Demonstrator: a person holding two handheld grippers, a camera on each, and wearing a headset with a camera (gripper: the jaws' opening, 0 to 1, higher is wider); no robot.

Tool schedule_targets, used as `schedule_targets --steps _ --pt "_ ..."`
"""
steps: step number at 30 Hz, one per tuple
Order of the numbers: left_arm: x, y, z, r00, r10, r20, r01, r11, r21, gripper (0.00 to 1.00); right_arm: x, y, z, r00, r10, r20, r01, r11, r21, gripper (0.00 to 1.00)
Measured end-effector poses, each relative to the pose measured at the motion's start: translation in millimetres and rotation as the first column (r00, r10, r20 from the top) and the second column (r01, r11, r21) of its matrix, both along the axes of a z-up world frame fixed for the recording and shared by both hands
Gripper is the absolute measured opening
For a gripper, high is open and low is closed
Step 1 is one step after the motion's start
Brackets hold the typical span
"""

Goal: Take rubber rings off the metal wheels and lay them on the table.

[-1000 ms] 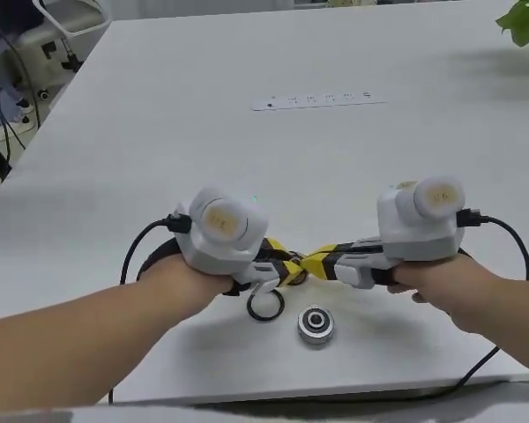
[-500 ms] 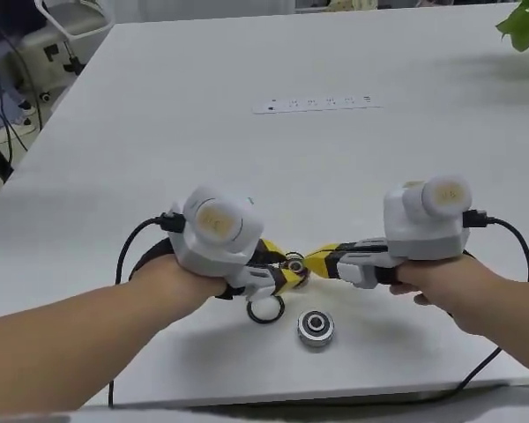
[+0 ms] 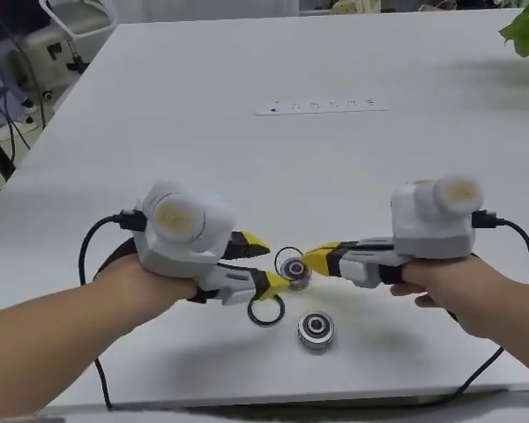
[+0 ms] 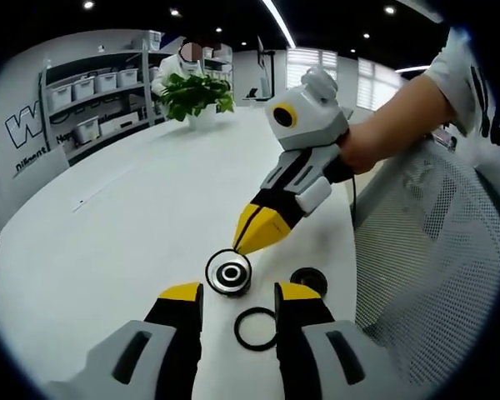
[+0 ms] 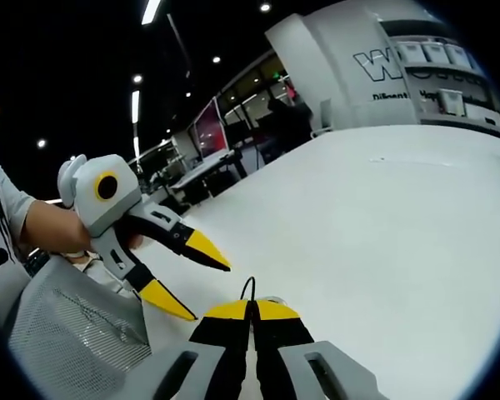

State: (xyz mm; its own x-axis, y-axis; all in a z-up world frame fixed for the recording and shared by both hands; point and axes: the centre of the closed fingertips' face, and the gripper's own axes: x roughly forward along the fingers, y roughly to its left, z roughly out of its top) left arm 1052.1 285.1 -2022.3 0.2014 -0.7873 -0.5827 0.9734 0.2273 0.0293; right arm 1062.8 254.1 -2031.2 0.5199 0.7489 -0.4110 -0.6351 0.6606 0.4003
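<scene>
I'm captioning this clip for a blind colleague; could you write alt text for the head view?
Two hand-held grippers meet over a white table: the right gripper, shut, pinches a thin rubber ring at a small metal wheel, and the left gripper is open beside it. A loose black ring and a second wheel lie nearer the person.

White, yellow-tipped grippers [image 3: 271, 264] [image 3: 310, 257], black cables [image 3: 106, 224]

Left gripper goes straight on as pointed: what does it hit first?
Likely the metal wheel dead ahead, held by its rubber ring in the right gripper. The loose ring lies lower; depth unclear.
</scene>
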Motion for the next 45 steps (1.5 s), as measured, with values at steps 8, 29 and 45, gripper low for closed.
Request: schedule_targets --steps 8,29,45 --pt "-10.6 14.2 13.2 1.0 0.015 0.001 -0.015 0.999 -0.032 0.41 -3.0 4.7 6.1 1.0 0.009 -0.007 -0.009 1.0 0.029 0.0" --pt "-19.4 53.8 24.8 0.995 0.093 0.032 -0.091 0.994 -0.064 0.58 -24.7 34.1 -0.5 0.994 0.1 -0.054 -0.098 0.994 0.039 0.0" --pt "-23.2 63.7 25.4 0.994 0.105 0.037 -0.102 0.993 -0.065 0.59 -40.8 45.9 -21.2 0.981 0.157 -0.116 -0.158 0.987 0.007 0.0"
